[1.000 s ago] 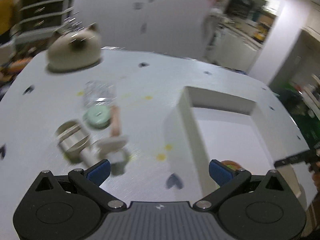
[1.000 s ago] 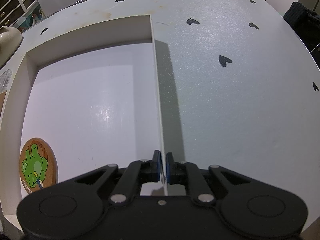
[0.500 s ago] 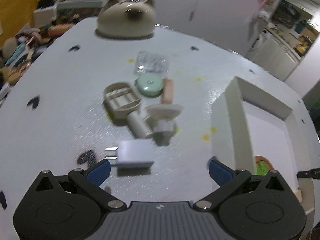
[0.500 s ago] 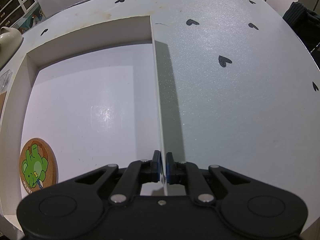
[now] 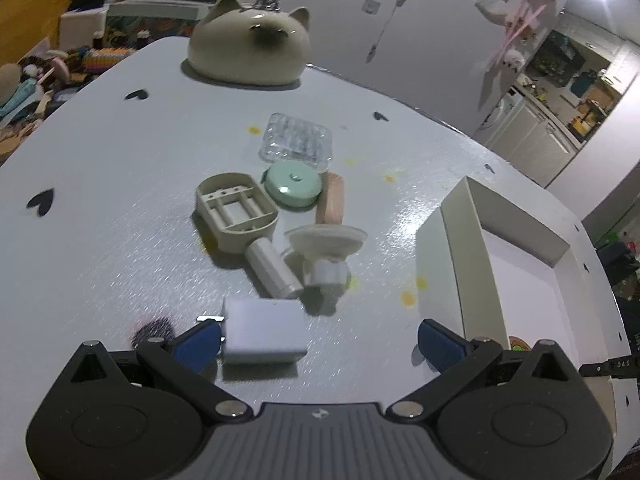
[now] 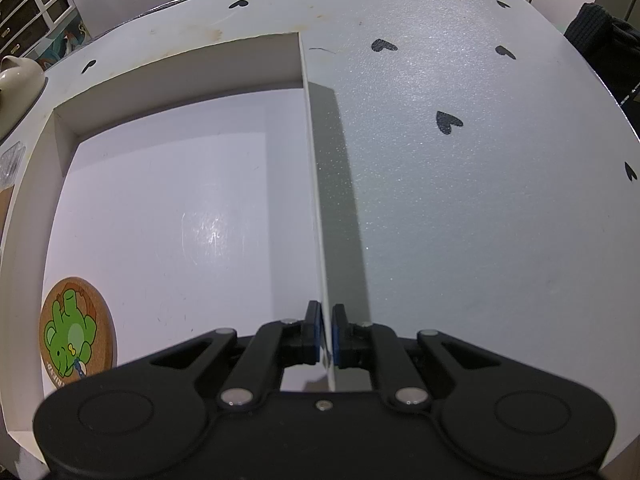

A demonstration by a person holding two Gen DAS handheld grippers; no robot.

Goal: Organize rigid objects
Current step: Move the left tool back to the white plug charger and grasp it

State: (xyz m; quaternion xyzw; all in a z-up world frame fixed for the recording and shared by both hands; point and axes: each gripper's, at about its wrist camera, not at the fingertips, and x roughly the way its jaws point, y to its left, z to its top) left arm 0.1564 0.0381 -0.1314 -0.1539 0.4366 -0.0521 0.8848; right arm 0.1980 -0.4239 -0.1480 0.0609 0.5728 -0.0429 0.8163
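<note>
Left gripper nearer, one charger, one box

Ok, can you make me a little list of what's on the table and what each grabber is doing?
table: white, black heart marks
box: white, open-topped
in box: frog coaster
right hand-held gripper: shut on the box wall
left hand-held gripper: open, holding nothing
nearest it: white plug adapter
pile: beige soap dish, green round case, clear tray, suction cup
far edge: cat-shaped dish
</note>
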